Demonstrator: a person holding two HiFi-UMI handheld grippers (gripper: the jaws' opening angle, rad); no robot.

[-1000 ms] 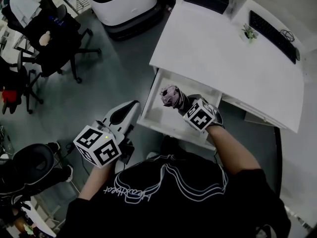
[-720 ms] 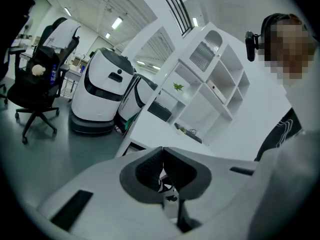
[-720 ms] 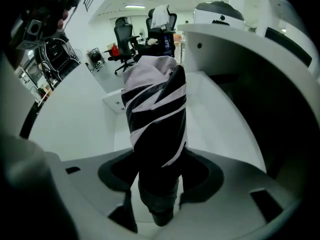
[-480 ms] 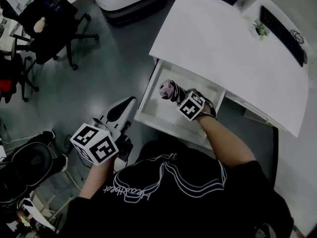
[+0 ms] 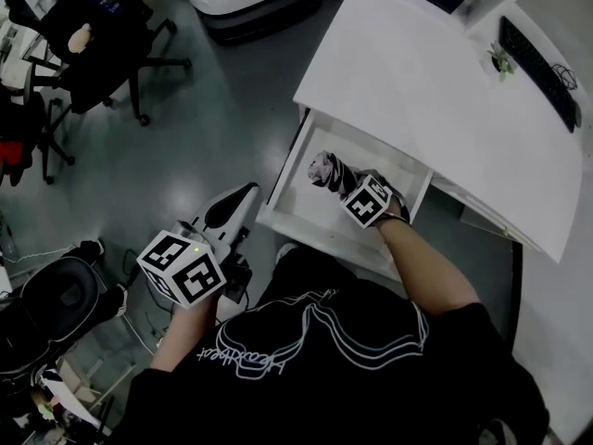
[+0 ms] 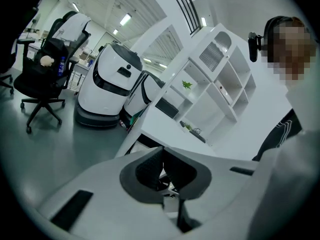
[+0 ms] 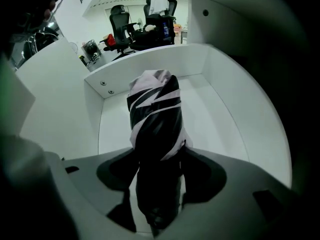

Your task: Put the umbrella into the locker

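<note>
As right gripper (image 7: 159, 160) loosens round umbrella (image 7: 154, 106), downturned

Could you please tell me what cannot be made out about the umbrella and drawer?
Whether the far end of the folded black-and-white fabric umbrella touches the floor of the open white drawer: its bulk hides that in the right gripper view; too small in the head view.
The umbrella's handle: dark between the jaws of the right gripper, its own view.
The drawer's near corner: under the person's forearm, head view.
</note>
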